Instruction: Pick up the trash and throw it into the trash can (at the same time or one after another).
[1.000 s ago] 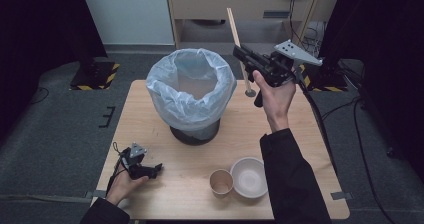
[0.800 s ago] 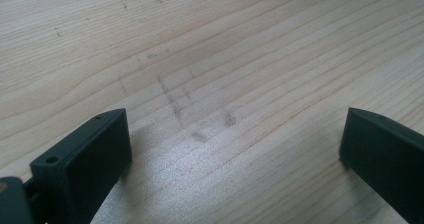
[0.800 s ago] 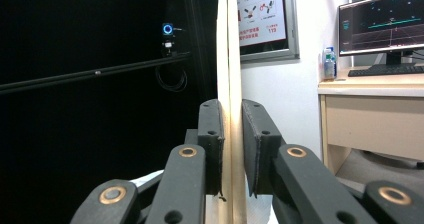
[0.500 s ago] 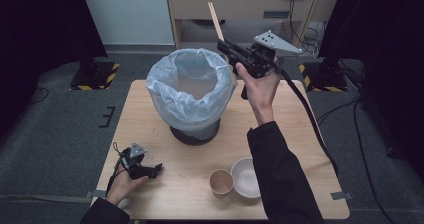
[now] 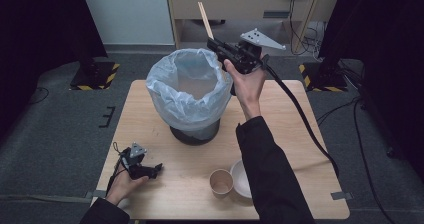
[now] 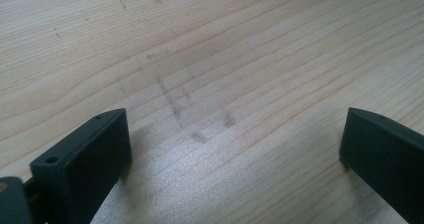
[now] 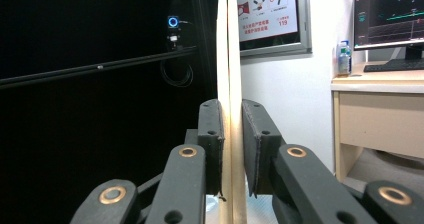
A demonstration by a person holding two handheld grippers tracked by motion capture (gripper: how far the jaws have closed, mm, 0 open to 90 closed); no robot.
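Observation:
A person's right hand holds my right gripper [image 5: 212, 43] high above the far right rim of a black bin lined with a white bag [image 5: 192, 91]. Its jaws are shut on a pale wooden stick [image 5: 204, 16] that stands nearly upright and leans to the left at its top. In the right gripper view the stick [image 7: 227, 59] runs straight up between the two pads of that gripper [image 7: 231, 134]. My left gripper [image 5: 155, 169] rests in a hand on the wooden table [image 5: 300, 149] at the front left. In the left gripper view this gripper [image 6: 235, 149] is open over bare wood.
A brown paper cup [image 5: 221, 181] and a white bowl [image 5: 242, 179] stand side by side near the table's front edge, partly behind the right sleeve. The right gripper's cable [image 5: 300, 119] trails over the table's right side. Dark floor surrounds the table.
The right hand has carried the stick to the left, from beside the bin to over its far right rim. The left hand and its gripper have stayed put.

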